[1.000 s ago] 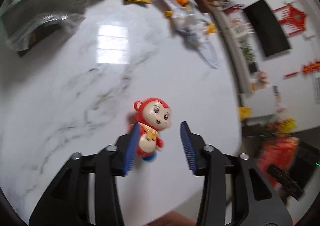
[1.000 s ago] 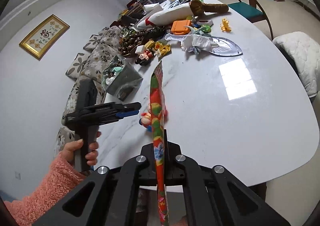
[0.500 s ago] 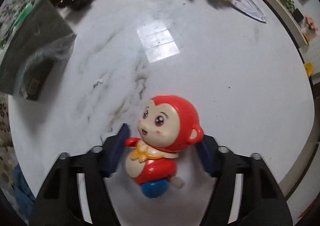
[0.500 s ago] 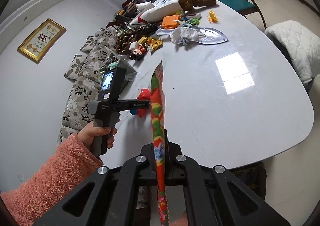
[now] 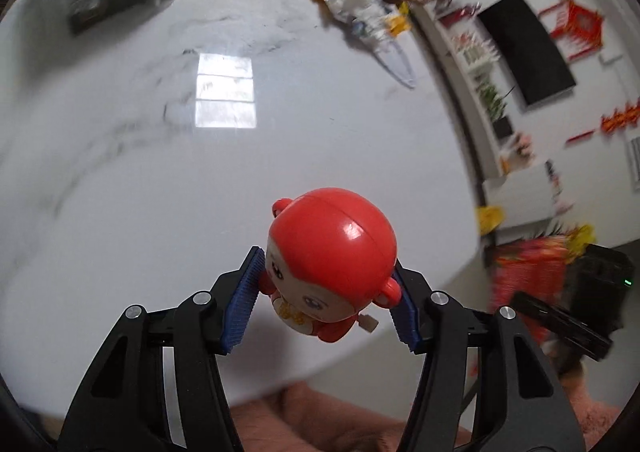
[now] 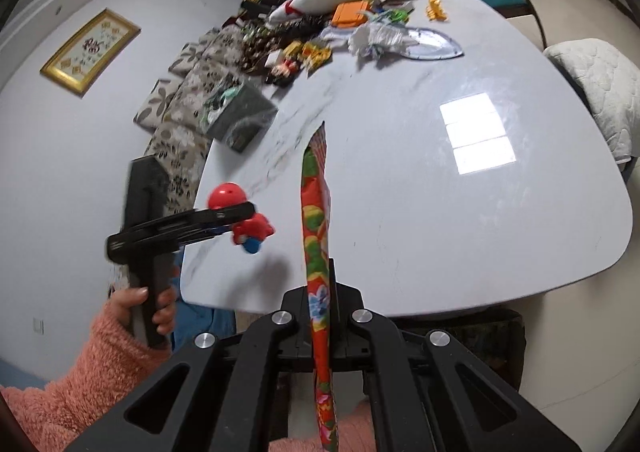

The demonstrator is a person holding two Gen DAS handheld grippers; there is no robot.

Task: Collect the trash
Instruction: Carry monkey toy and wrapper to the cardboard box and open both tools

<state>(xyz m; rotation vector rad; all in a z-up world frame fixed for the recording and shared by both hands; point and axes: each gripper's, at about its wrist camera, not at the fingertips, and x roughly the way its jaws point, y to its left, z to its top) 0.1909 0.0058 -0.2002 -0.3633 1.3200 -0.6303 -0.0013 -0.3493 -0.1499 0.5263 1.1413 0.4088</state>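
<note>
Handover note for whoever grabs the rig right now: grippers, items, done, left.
Left gripper: jaws closing on the red monkey toy, which is lifted off the marble table near its close edge.
Right gripper: shut on the flat red patterned bag, held edge-up.
Done: toy picked up.
Left: get the toy into the bag; crumpled wrapper and small clutter remain at the far end.

Left tongs [image 5: 324,300] are closing, pads either side of something; right tongs [image 6: 320,316] are clamped tight, both angled downward.
</note>
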